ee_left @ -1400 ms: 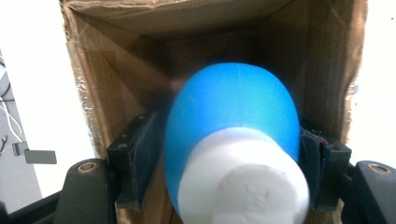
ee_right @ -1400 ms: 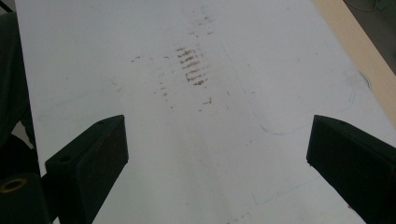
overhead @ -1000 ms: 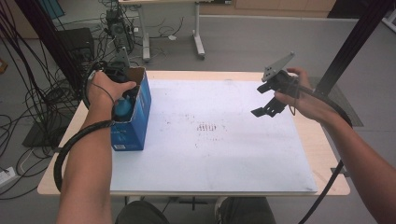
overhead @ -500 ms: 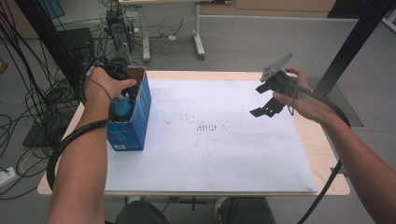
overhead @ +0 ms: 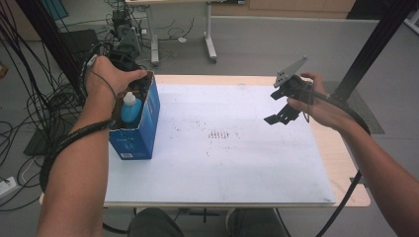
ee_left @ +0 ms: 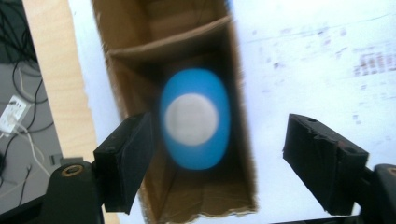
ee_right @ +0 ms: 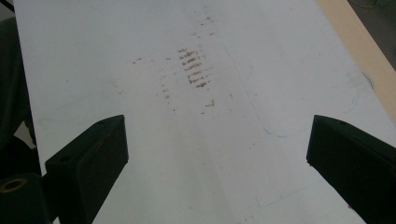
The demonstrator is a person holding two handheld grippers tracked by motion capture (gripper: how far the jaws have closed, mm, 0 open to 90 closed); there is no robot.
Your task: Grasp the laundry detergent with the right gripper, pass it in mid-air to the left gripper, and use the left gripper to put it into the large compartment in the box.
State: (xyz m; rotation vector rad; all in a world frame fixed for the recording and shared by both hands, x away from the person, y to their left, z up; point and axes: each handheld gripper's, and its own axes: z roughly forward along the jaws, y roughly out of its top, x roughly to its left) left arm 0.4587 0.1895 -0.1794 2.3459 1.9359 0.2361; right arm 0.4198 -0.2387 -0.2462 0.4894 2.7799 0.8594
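Left gripper (ee_left: 215, 149) has just been opening its jaws above the blue bottle (ee_left: 195, 119) standing in the cardboard box (overhead: 148, 116), so lifting off crooked could probably clip the cap and tip it.

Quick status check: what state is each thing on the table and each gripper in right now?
Blue bottle: upright in the box, white cap on, free of the pads.
Blue box: top open, standing on the white sheet.
Left gripper: above the bottle; jaws just opened, apart.
Right gripper: open, holding nothing.
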